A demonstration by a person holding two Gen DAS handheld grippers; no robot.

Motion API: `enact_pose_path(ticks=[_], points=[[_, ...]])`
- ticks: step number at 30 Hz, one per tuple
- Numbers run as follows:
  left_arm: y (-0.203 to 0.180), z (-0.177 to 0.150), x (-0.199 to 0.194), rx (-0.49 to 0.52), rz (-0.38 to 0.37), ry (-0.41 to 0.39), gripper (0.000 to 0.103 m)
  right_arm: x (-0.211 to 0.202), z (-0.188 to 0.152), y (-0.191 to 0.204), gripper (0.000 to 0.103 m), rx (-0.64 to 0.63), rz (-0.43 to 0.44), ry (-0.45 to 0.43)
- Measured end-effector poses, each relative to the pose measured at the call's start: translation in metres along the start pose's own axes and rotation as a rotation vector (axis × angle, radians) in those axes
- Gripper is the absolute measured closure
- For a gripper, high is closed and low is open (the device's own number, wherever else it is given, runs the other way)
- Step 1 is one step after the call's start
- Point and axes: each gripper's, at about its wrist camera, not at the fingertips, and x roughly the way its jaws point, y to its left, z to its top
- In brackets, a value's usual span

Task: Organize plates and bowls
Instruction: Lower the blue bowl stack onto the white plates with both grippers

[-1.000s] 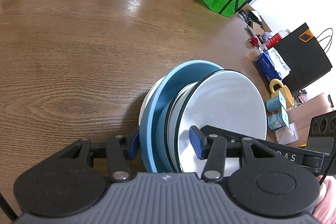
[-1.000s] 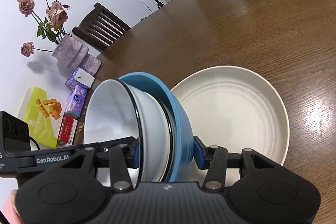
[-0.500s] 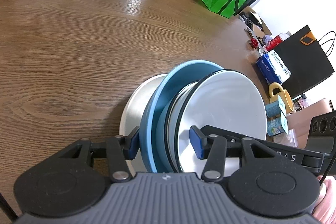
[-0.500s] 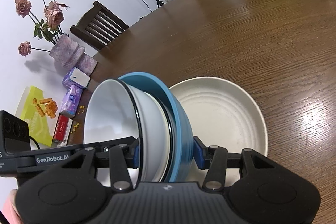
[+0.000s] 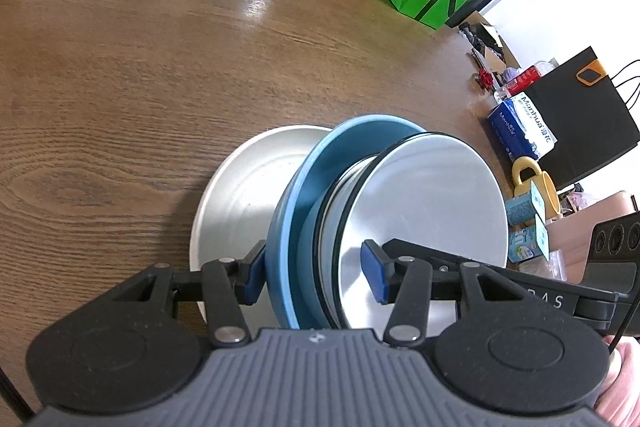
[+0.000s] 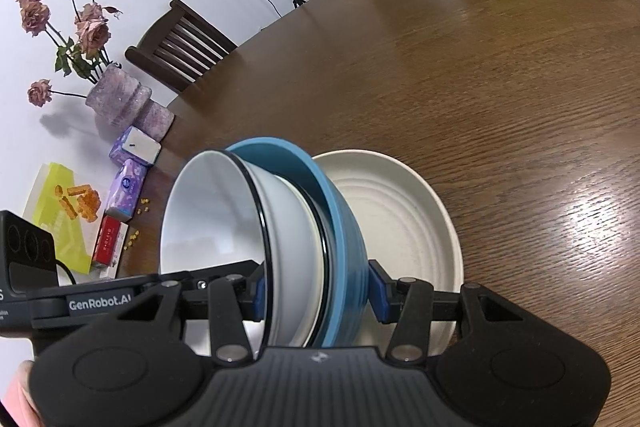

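Both the left gripper [image 5: 314, 273] and right gripper [image 6: 318, 291] clamp a nested stack of white bowls inside a blue bowl [image 6: 340, 203], tipped on edge over a round cream plate [image 6: 404, 227] at five o'clock on the wooden table [image 6: 480, 67].

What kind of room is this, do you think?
Probably a lived-in home dining room: a big round wooden dining table, a slatted wooden chair pushed up to it, and a vase of dried roses by the wall.
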Motion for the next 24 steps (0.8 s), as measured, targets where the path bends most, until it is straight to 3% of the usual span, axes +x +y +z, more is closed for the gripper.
enact_pose_path(ticks=[24], points=[[-0.003,-0.004,0.017,-0.03,0.021,0.009,0.054,0.009,0.001,-0.009,0.056,-0.003,-0.004,0.038]])
